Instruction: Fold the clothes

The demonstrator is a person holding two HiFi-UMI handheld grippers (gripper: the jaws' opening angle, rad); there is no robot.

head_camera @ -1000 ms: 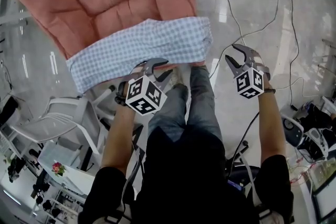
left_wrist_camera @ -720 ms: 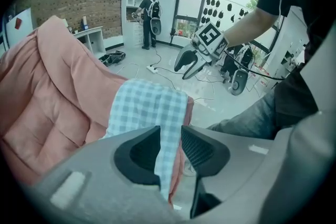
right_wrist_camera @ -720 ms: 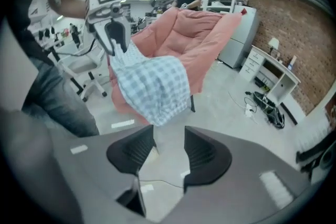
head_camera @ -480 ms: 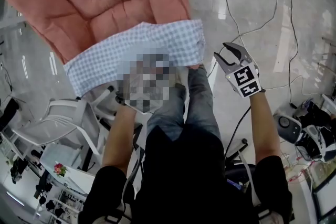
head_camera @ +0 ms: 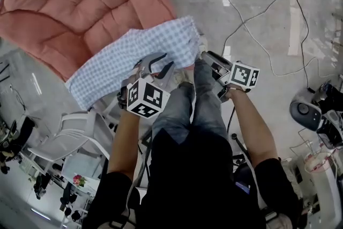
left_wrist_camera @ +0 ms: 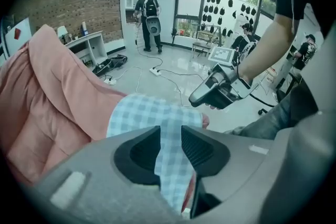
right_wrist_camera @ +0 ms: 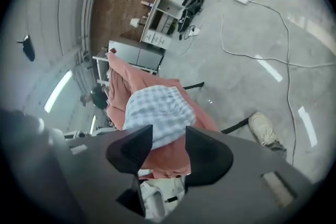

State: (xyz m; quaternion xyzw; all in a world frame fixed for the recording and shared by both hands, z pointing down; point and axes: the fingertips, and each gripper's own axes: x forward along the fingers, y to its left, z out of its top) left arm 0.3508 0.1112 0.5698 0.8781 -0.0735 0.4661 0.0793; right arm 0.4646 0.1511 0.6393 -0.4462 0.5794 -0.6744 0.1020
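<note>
A blue-and-white checked cloth (head_camera: 118,59) lies across the near edge of a pink quilted cushion (head_camera: 69,2). My left gripper (head_camera: 165,63) hovers over the cloth's near edge with its jaws apart. In the left gripper view the checked cloth (left_wrist_camera: 152,115) shows through the gap of the left gripper (left_wrist_camera: 170,136), and no pad presses on it. My right gripper (head_camera: 210,64) is beside the cloth's right end, rolled onto its side and open. In the right gripper view the right gripper (right_wrist_camera: 168,136) holds nothing, and the cloth (right_wrist_camera: 155,107) lies beyond it on the cushion (right_wrist_camera: 131,81).
Cables (head_camera: 252,19) trail over the pale floor at the right. A white chair (head_camera: 69,137) stands at the lower left. The person's jeans-clad legs (head_camera: 198,99) and a shoe (right_wrist_camera: 265,128) are just below the cushion edge. People (left_wrist_camera: 149,8) stand far back in the room.
The right gripper has swung left to the cloth's right end and rolled so that its marker cube faces up. The left gripper stays over the cloth's near edge. The head view has turned.
</note>
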